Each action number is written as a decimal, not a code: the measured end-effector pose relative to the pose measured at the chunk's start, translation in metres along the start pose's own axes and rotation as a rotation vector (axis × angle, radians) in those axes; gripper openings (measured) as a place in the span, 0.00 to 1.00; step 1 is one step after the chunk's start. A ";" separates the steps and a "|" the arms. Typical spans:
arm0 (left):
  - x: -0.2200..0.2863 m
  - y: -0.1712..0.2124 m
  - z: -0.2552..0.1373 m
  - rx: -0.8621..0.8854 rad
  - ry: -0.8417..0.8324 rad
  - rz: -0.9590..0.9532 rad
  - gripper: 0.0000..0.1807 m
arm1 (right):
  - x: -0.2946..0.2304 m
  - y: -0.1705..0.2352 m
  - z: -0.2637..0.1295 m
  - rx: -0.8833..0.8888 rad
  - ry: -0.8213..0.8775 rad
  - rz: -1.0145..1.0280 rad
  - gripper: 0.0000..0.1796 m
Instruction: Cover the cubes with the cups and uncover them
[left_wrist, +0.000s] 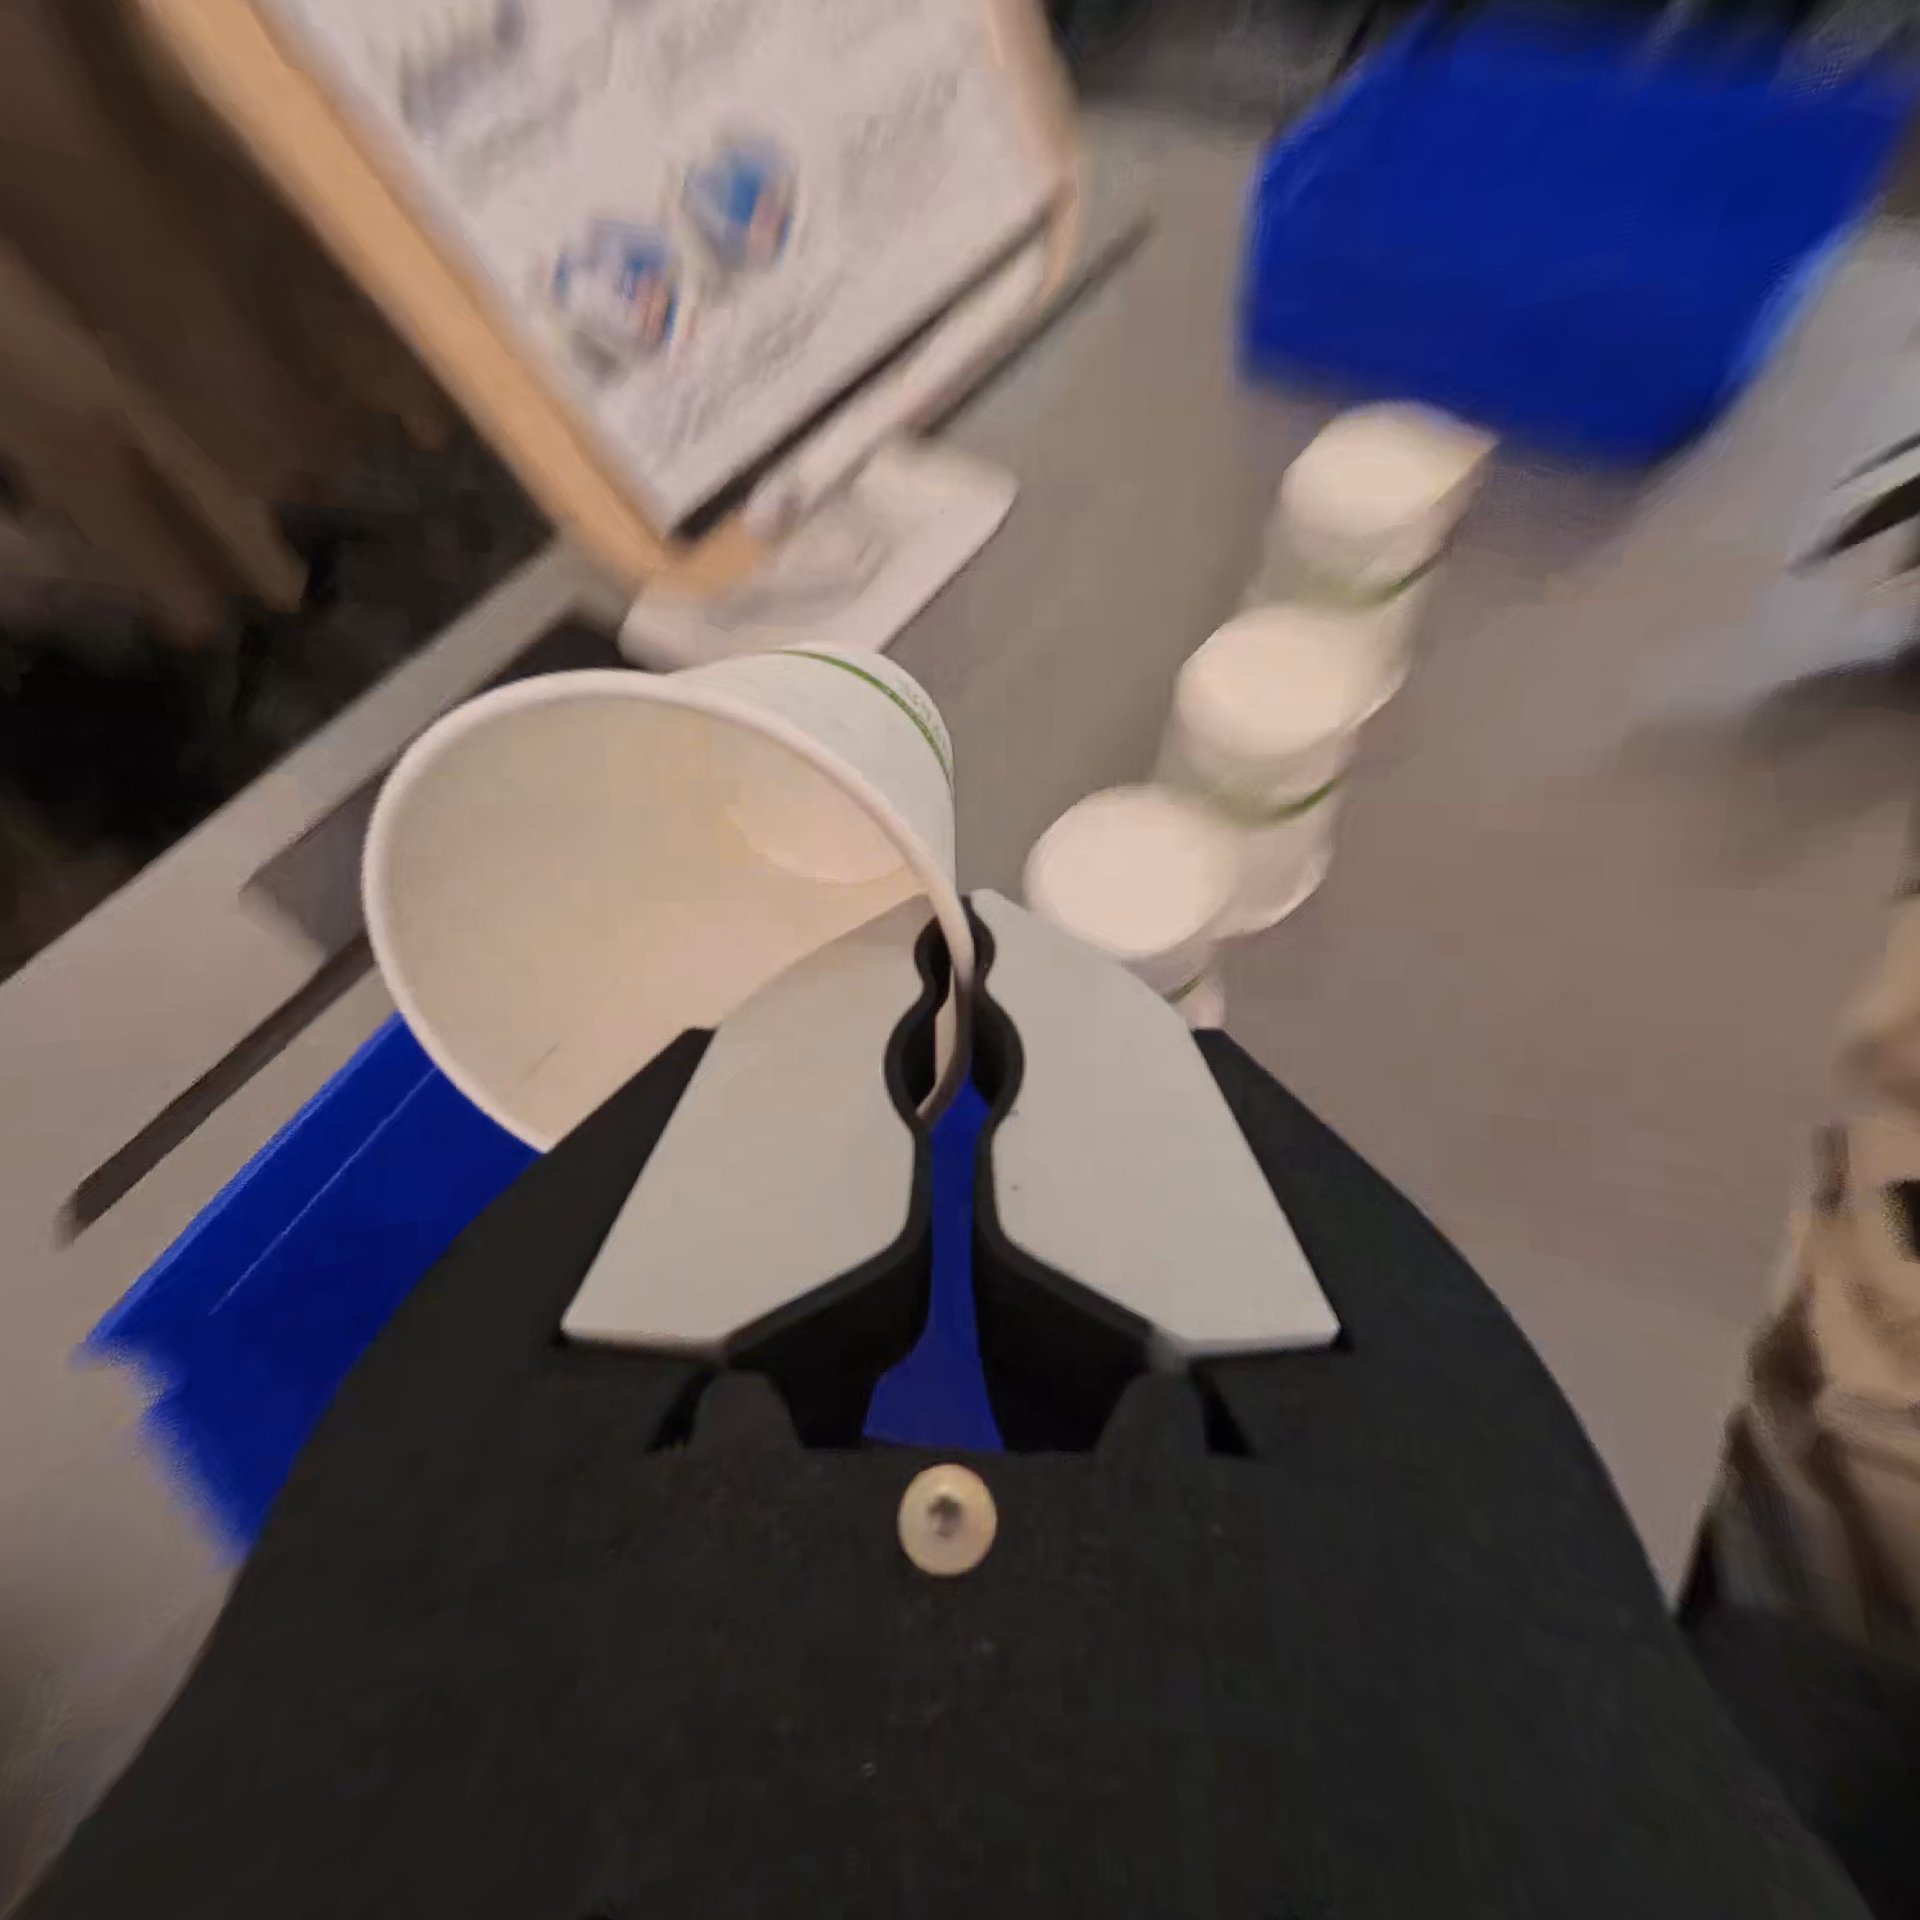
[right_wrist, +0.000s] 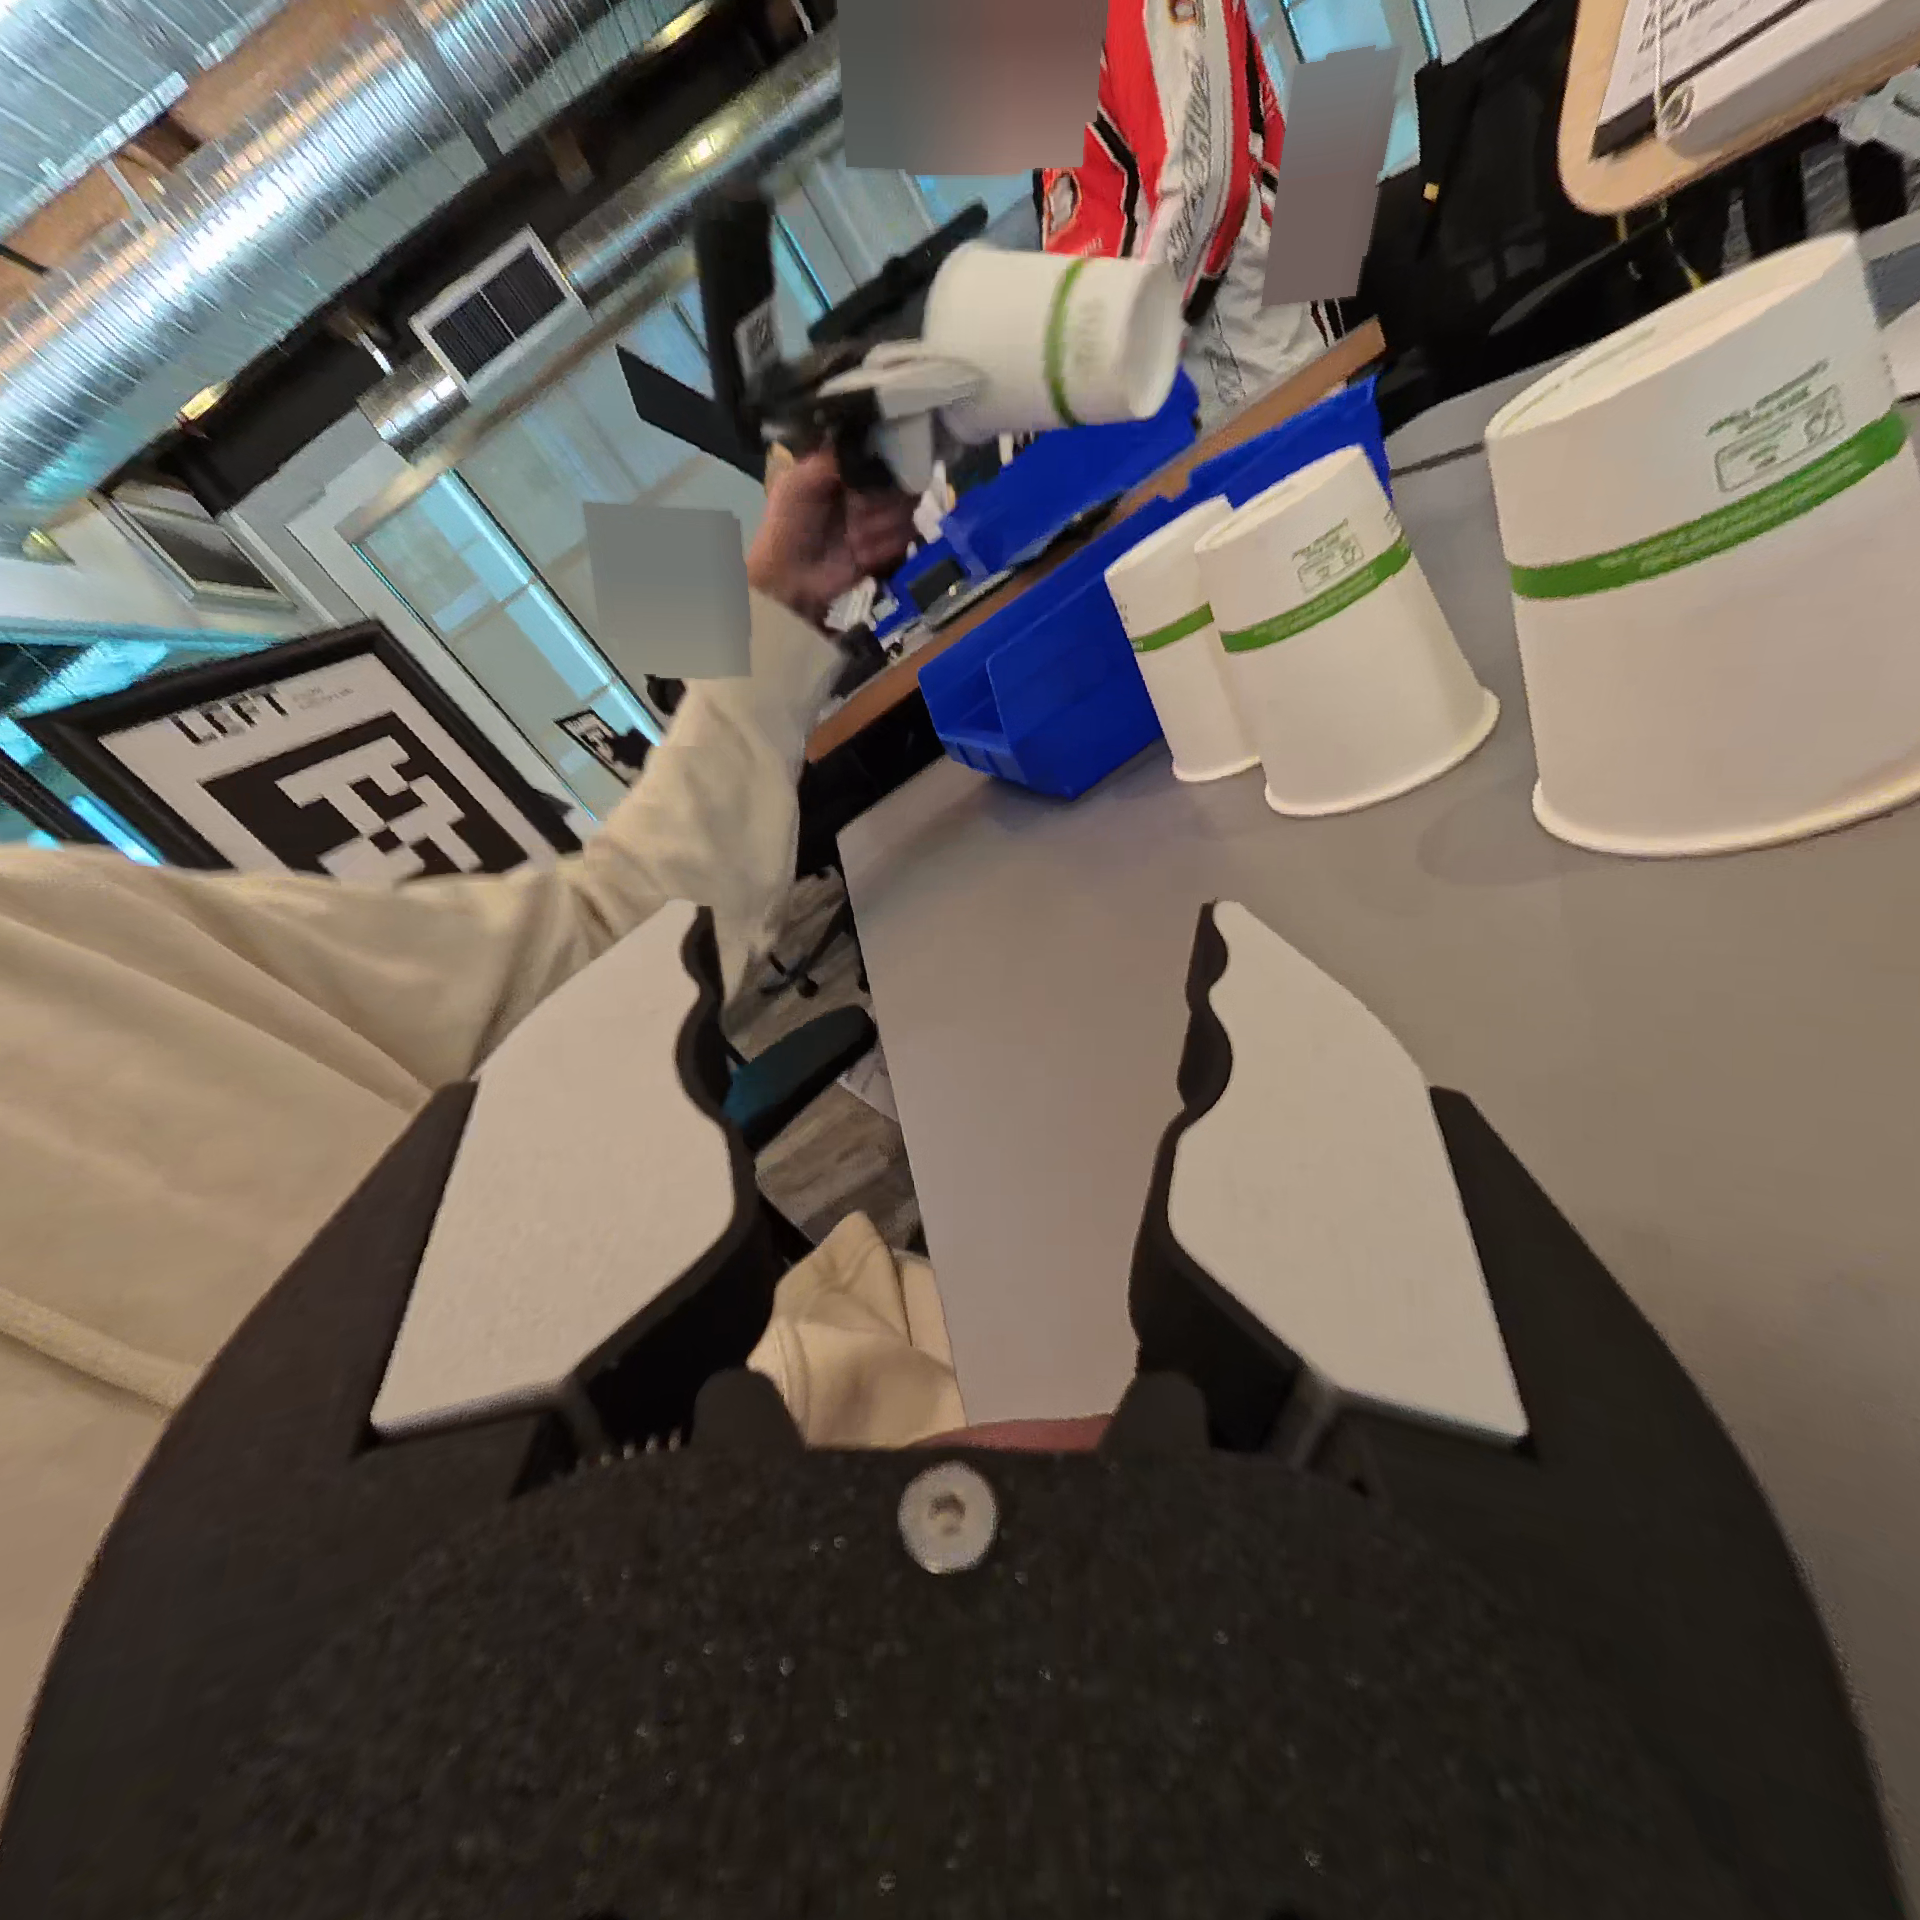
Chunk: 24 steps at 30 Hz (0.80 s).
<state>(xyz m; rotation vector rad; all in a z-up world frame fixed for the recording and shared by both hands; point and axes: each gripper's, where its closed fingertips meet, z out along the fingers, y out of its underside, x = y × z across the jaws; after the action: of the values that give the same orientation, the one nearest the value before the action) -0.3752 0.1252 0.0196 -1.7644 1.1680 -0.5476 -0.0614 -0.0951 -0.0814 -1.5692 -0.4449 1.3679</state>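
Grey table (right_wrist: 1351, 1039), three cups (right_wrist: 1340, 634) upside down in a row.
Left gripper (left_wrist: 961, 971) clamped on raised fourth cup's (left_wrist: 665, 873) rim; right gripper (right_wrist: 951, 935) spread wide, empty; cubes probably hidden beneath.

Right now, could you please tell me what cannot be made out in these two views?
- Cubes: none visible; three upside-down white paper cups on the grey table would hide any, in both views.
- Left view: motion blur smears the background.
- Nearest cup: cut by the right view's edge.

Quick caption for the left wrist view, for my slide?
Left gripper pinches a paper cup by its rim beside three upturned cups.
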 end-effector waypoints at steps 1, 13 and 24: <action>0.021 -0.013 -0.006 0.117 0.063 -0.005 0.00 | 0.000 -0.006 0.002 0.021 -0.010 0.014 0.48; 0.233 -0.063 0.048 0.421 0.483 0.107 0.00 | -0.016 -0.060 0.083 0.026 -0.071 -0.224 0.61; 0.272 -0.063 0.072 0.402 0.680 0.038 0.00 | -0.027 -0.060 0.101 0.057 -0.095 -0.339 0.60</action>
<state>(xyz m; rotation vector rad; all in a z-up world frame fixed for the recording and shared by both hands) -0.1677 -0.0751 0.0083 -1.2302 1.4089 -1.3264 -0.1426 -0.0459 -0.0064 -1.3158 -0.6899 1.1839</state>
